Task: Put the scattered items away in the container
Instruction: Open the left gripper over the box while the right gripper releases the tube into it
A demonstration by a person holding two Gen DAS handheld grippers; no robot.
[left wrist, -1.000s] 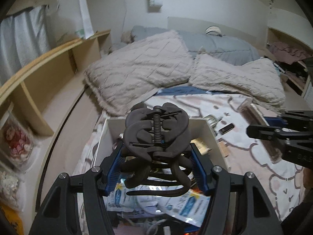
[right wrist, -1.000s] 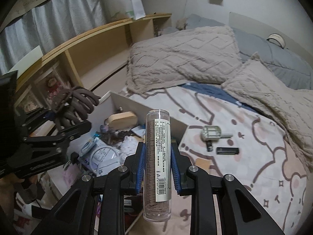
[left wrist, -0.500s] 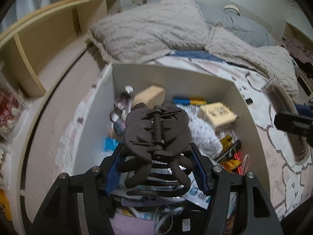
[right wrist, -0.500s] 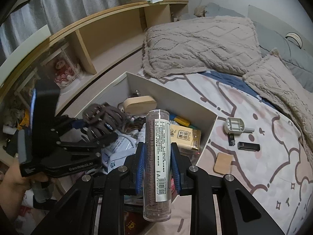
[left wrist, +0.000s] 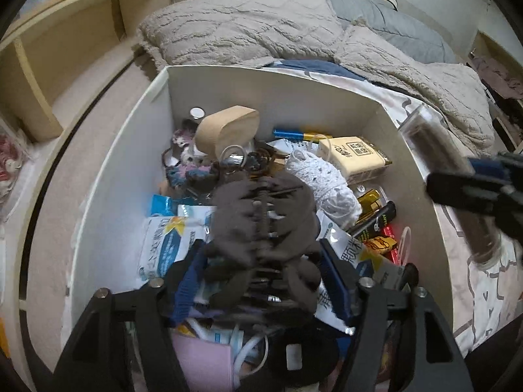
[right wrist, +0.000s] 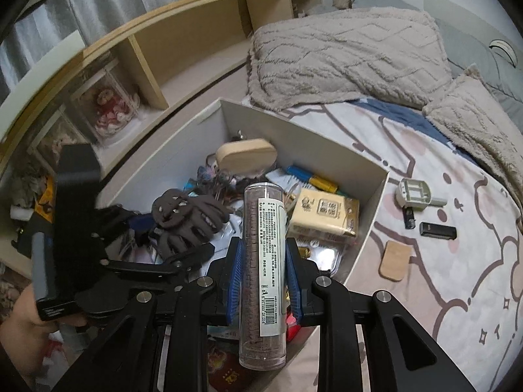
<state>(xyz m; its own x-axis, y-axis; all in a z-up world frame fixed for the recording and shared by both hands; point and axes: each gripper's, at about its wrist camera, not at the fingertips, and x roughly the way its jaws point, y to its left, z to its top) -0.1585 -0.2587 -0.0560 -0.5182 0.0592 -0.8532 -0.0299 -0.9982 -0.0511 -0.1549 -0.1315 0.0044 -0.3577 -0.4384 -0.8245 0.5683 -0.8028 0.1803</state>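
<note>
The white box (left wrist: pixel 261 94) sits on the bed, full of small items. My left gripper (left wrist: pixel 261 248) hangs low over its middle and its jaws are opening. The dark brown claw hair clip (left wrist: pixel 261 209) is blurred between the blue pads (left wrist: pixel 188 277), with a small gap on each side. From the right wrist view the hair clip (right wrist: pixel 186 215) rests on packets in the box (right wrist: pixel 294 137), at the tips of the left gripper (right wrist: pixel 160 238). My right gripper (right wrist: pixel 263 254) is shut on a clear tube (right wrist: pixel 261 228) with brown contents and a white label, above the box's near right wall.
On the patterned sheet right of the box lie a white plastic device (right wrist: pixel 415 194), a black stick (right wrist: pixel 438 230) and a tan wooden piece (right wrist: pixel 394 261). Fluffy pillows (right wrist: pixel 343 58) lie behind the box. A wooden shelf (right wrist: pixel 183 45) runs along the left. A hand (right wrist: pixel 19 320) holds the left gripper.
Both grippers came down toward the box. The left jaws spread wider and the hair clip loosened between the pads. The tube moved over the box's right wall.
</note>
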